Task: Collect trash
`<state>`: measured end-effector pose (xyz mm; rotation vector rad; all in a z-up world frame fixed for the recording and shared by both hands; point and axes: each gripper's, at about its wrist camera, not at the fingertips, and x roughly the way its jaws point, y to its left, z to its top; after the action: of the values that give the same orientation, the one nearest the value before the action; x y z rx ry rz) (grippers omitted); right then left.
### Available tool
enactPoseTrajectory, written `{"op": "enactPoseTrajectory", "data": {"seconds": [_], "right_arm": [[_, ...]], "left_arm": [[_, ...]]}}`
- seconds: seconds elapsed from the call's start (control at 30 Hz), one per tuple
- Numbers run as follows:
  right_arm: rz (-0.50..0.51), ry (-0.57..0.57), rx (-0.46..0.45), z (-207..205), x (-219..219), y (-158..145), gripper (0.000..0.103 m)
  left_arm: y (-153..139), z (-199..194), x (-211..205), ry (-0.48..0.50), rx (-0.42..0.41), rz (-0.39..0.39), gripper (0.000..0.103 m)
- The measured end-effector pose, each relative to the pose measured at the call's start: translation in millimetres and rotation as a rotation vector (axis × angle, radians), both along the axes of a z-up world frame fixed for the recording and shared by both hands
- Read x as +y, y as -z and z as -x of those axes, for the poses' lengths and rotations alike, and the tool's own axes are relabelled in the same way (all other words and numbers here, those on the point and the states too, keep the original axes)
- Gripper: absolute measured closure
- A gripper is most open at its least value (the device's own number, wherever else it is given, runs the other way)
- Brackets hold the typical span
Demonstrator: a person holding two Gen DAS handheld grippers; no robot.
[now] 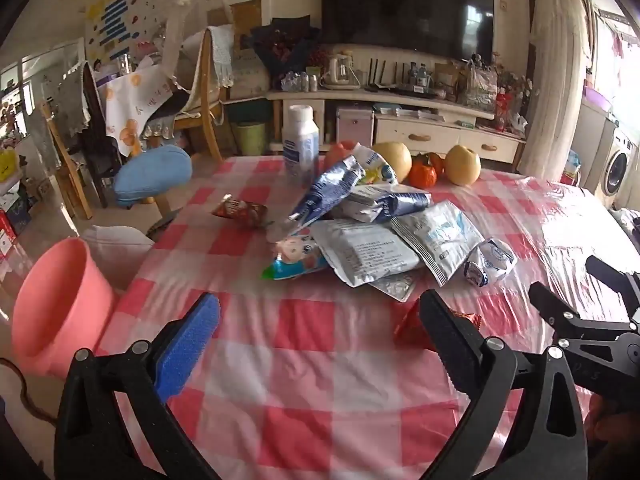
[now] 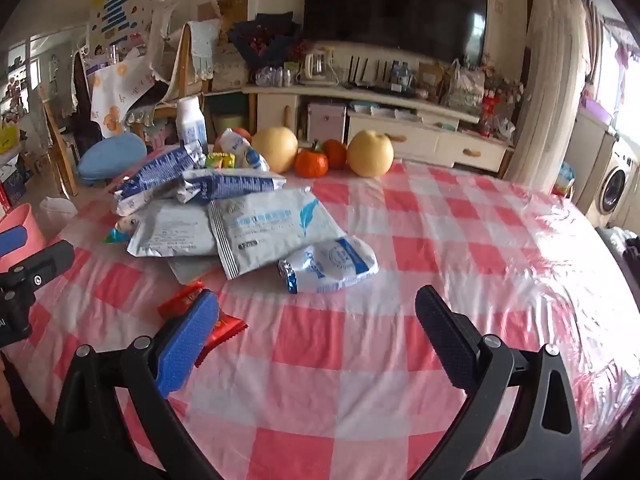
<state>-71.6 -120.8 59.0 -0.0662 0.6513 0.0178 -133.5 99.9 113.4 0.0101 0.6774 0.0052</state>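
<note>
No legible text. Print visible on white pouches (image 2: 264,224), blue-white wrappers (image 1: 332,188), bottle label (image 1: 300,148) and red wrapper (image 2: 224,326), all too blurred or small to read. Wall poster (image 1: 116,20) shows blue bars only, characters unresolved

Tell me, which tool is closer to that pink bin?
Left. The left tool hovers open over the table's near edge with the pink bin just off its left side; the right tool hangs open farther right, the left tool between.
</note>
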Motion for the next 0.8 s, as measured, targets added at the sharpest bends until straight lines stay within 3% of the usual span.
{"op": "enactPoseTrajectory", "data": {"seconds": [0.3,0.53,0.8], "right_arm": [[0.062,-0.022,-0.212,63,34,-60,0.004],[0.092,-0.047,-0.325,91,60,-80,0.004],[0.063,-0.065,-0.390,114,67,-90,0.004]], "left_arm": [[-39,49,34,-0.057,-0.118,-0.051,0.005],[-57,76,43,-0.069,-0.185,-0.070,0.005],[-74,104,49,-0.083,-0.250,-0.083,0.005]]}}
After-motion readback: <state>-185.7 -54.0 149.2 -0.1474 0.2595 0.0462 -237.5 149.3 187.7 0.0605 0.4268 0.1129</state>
